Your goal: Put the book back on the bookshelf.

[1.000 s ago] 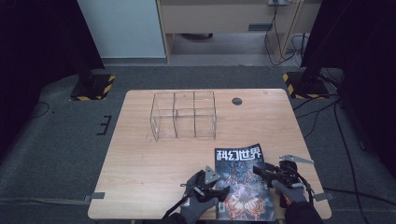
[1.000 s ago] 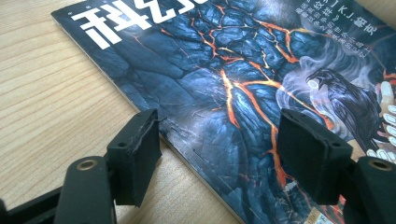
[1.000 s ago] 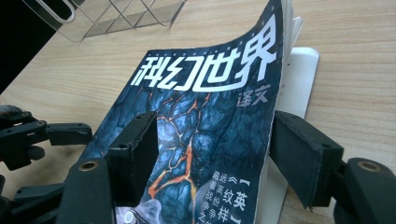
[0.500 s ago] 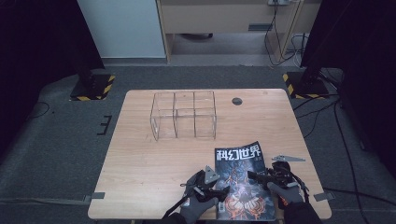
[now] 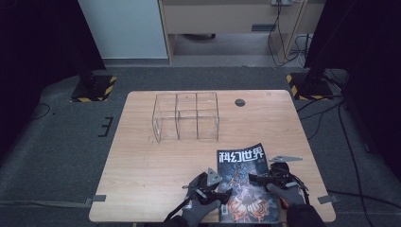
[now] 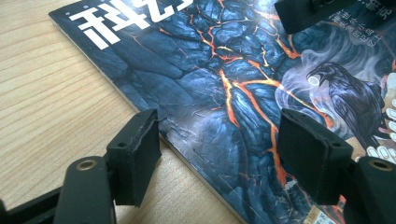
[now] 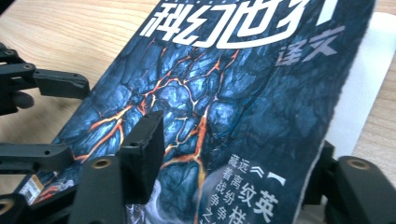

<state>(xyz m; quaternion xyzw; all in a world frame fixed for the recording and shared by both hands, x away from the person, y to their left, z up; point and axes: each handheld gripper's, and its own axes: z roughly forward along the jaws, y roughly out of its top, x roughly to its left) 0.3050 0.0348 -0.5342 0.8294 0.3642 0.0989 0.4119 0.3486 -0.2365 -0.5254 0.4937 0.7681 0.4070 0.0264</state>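
Counter: light wood, seen from above.

Box: clear, divided into compartments, standing on the counter well beyond the magazine, up and to its left.

Left tool: at the magazine's left edge, jaws wide apart. In the left gripper view one pad sits at the spine edge over bare wood and the other over the cover; nothing is clamped.

Magazine: dark blue cover with orange cracks and white title, lying at the counter's near edge.

Right tool: at the magazine's right edge, jaws just closing. The cover's right edge is lifted and runs between them, a white page showing beneath; whether the pads press it cannot be told.

Disc: small, dark, far beyond the magazine.
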